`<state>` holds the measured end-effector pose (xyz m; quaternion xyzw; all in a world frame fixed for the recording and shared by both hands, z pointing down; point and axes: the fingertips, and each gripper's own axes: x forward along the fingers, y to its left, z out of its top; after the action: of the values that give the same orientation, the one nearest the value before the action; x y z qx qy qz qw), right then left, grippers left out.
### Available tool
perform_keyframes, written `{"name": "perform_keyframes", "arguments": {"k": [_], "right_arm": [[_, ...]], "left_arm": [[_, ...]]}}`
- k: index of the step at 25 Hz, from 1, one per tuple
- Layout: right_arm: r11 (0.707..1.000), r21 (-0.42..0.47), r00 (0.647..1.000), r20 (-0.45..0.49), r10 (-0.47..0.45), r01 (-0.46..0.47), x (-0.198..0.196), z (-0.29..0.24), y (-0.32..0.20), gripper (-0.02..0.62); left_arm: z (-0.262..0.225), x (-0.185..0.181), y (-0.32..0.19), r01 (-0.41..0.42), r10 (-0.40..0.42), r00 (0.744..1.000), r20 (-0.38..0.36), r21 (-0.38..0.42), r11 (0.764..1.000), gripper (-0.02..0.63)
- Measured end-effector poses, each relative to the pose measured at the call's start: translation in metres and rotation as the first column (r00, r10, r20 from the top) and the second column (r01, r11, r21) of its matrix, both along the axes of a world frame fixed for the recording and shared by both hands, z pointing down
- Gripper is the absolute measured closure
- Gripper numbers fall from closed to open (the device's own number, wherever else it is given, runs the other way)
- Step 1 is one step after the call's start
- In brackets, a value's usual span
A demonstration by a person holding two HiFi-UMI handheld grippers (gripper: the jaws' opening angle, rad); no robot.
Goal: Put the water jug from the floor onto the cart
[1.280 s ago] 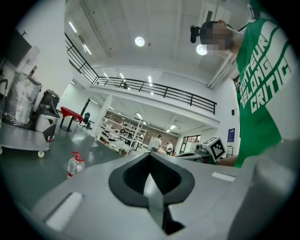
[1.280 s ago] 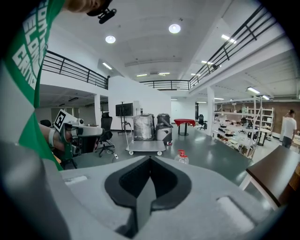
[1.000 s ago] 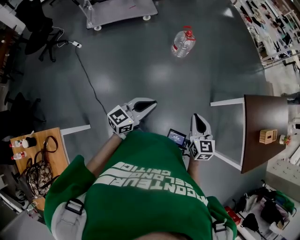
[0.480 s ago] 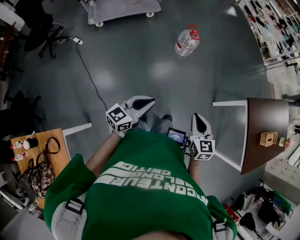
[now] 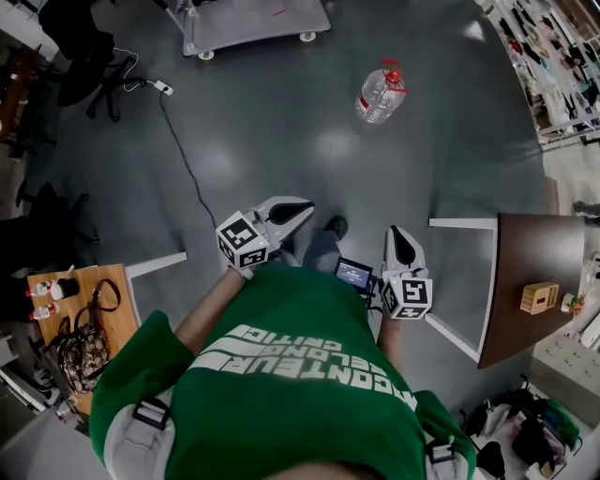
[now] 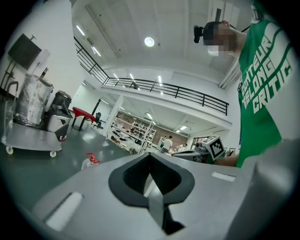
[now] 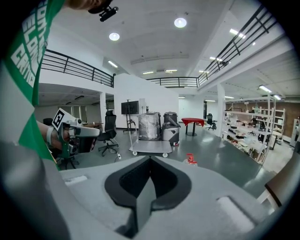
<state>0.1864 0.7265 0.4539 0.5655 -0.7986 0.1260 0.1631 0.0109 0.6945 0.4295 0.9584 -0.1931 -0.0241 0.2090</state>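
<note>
A shoe point(image 5: 336, 226) has stepped forward, apparently toward the water jug point(image 5: 381, 95).

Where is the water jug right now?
In the head view the water jug sits on the floor, upper right of centre, right of the cart and apart from it.

Grey floor point(image 5: 281, 150), water jug point(image 5: 381, 94) on it, wheeled cart point(image 5: 253, 19) beyond, black cable point(image 5: 184, 161) trailing

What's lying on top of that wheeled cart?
The cart shows a bare grey deck except a small red mark. Whether the wrapped bundle stands on it or behind it, I cannot tell.
</note>
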Motion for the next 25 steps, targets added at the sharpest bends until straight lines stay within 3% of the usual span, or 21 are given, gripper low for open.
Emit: {"name": "perform_keyframes", "arguments": {"k": [11, 25], "right_arm": [[0.998, -0.003, 0.998, 0.014, 0.065, -0.065, 0.067, 0.001, -0.043, 0.603], [0.998, -0.001, 0.998, 0.024, 0.056, -0.056, 0.105, 0.006, -0.104, 0.603]], "left_arm": [[-0.007, 0.065, -0.048, -0.073, 0.072, 0.997, 0.03, 0.023, 0.997, 0.594], [-0.002, 0.105, -0.104, -0.086, 0.086, 0.995, 0.049, 0.005, 0.996, 0.595]]}}
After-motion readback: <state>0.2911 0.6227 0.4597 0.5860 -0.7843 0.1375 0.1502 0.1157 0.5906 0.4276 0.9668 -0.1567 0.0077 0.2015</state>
